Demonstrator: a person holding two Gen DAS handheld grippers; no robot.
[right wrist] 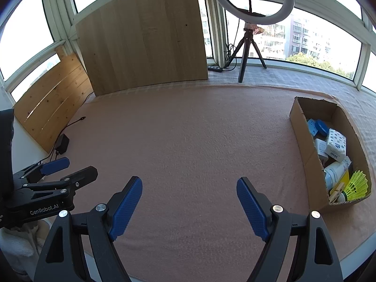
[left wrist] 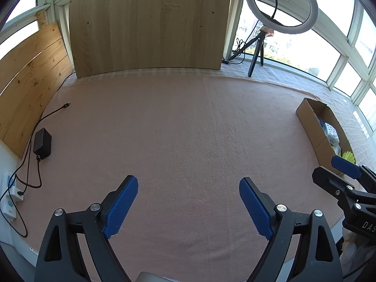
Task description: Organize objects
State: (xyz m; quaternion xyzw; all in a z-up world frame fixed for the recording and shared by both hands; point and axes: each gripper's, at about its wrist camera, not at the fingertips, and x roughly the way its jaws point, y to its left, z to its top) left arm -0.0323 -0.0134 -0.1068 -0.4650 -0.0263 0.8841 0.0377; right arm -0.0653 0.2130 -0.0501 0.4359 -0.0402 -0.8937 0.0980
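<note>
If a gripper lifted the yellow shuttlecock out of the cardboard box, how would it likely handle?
The yellow shuttlecock looks very light for its size: its skirt is open plastic mesh. That skirt would probably flex or crush under firm pads, so the rounded base is likely the safer grip. It lies on its side in a corner of the cardboard box, and on the cloth it might roll in an arc.

An open cardboard box [right wrist: 303, 141] sits at the table's right side, holding a tissue pack [right wrist: 336, 144], a blue lid [right wrist: 322, 127], a white bottle [right wrist: 334, 171], wooden clothespins [right wrist: 336, 191] and a yellow shuttlecock [right wrist: 356, 185].
</note>
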